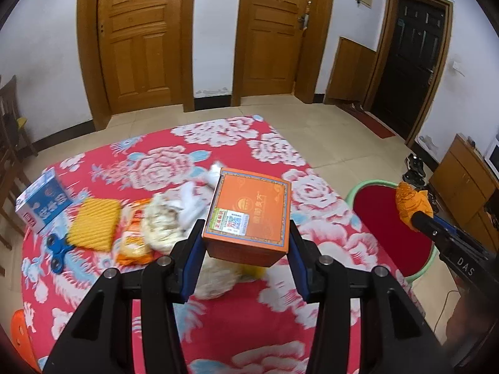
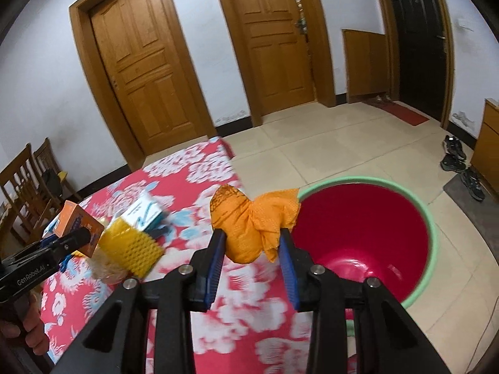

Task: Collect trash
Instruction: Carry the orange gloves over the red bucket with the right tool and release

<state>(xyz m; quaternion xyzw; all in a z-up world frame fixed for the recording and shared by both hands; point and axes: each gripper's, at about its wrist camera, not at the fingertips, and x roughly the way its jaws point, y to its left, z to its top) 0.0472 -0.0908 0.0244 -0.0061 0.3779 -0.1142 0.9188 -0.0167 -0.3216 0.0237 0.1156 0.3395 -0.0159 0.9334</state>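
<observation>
The left gripper (image 1: 246, 237) is clamping an orange box (image 1: 249, 215) between its blue pads, holding it clear above the red flowered cloth (image 1: 218, 327). The right gripper (image 2: 251, 243) is pinching a crumpled orange wrapper (image 2: 249, 221) at its fingertips, carrying it just beside the rim of the red bin (image 2: 358, 233), over the cloth's edge; in the left wrist view that wrapper (image 1: 411, 201) is hanging over the bin (image 1: 383, 218). The bin, green-rimmed, is standing on the tiled floor (image 2: 327, 143) against the cloth's near right side. Left of the box on the cloth, a heap of white and cream wrappers (image 1: 168, 218) is lying, blurred, with an orange packet (image 1: 134, 237) touching it. Farther from the bin, a yellow ribbed pad (image 1: 95, 221) is sitting beside that packet, a blue spinner (image 1: 59, 252) is lying just beside the pad, and a blue-and-white box (image 1: 42, 201) is resting at the cloth's far left edge. Well beyond the bin, two wooden doors (image 1: 140, 37) and a dark door (image 1: 408, 56) are standing shut along the wall, and shoes (image 2: 458, 155) are lying by a cabinet (image 2: 486, 143).
</observation>
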